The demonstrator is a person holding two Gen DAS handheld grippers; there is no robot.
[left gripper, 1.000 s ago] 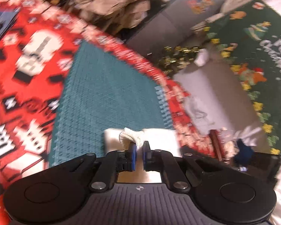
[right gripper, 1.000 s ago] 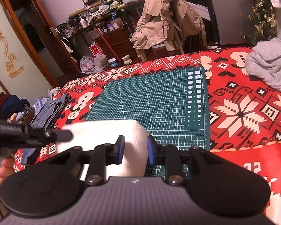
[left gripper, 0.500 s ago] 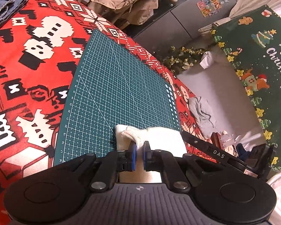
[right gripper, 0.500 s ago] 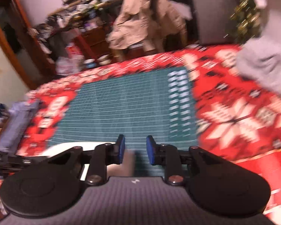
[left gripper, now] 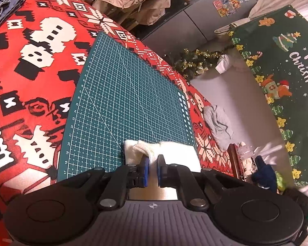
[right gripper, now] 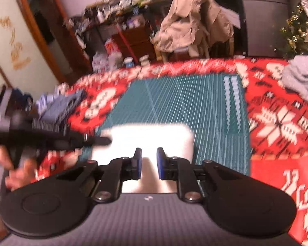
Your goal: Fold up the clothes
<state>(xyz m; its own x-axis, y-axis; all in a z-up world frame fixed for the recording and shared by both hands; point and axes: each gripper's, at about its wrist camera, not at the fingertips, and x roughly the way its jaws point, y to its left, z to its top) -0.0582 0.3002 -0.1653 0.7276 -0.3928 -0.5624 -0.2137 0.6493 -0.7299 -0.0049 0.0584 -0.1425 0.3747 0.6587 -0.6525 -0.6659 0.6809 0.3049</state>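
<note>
A folded white cloth (left gripper: 174, 151) lies at the near edge of the green cutting mat (left gripper: 123, 102). My left gripper (left gripper: 152, 164) is shut on a bunched fold at the cloth's left part. In the blurred right wrist view the same white cloth (right gripper: 152, 137) sits on the mat (right gripper: 184, 98). My right gripper (right gripper: 148, 162) hovers at its near edge, jaws apart, with white fabric showing in the gap. The left gripper (right gripper: 102, 140) reaches the cloth's left side, held by a hand (right gripper: 0, 160).
A red patterned tablecloth (left gripper: 30, 61) covers the table. Folded denim (left gripper: 2, 4) lies at the far left, and a grey garment (right gripper: 301, 82) is heaped at the right. A beige coat (right gripper: 191, 26) hangs on a chair behind the table.
The left gripper keeps its hold on the white cloth and has steadied. The right gripper swept over the cloth, and its jaws stand narrower than before.
</note>
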